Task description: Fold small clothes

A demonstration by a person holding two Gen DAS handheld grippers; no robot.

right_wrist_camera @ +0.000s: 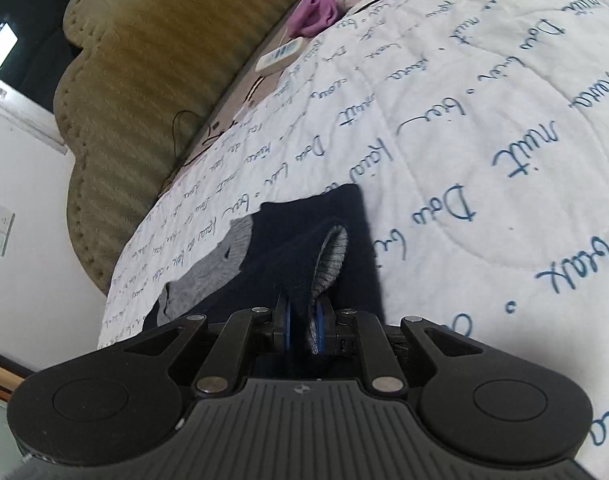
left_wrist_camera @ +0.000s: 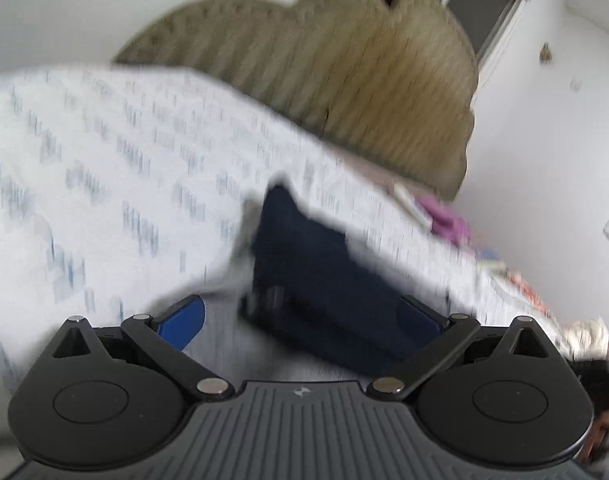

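A small navy garment [right_wrist_camera: 304, 240] with grey panels lies on a white quilt [right_wrist_camera: 484, 140] printed with blue script. My right gripper [right_wrist_camera: 302, 326] is shut on the garment's near edge, pinching navy cloth and a grey ribbed cuff [right_wrist_camera: 330, 260] between its blue pads. In the blurred left wrist view the same navy garment [left_wrist_camera: 320, 276] lies just ahead of my left gripper [left_wrist_camera: 300, 316], whose blue-padded fingers [left_wrist_camera: 184, 320] stand wide apart; the cloth covers most of the right finger. The jaws hold nothing that I can see.
An olive ribbed headboard [right_wrist_camera: 144, 80] runs along the bed's far side. A white remote [right_wrist_camera: 280, 54] and a purple cloth [right_wrist_camera: 320, 4] lie near it, with a thin black cable [right_wrist_camera: 184, 128]. Other clothes [left_wrist_camera: 584, 332] sit at the right edge of the left wrist view.
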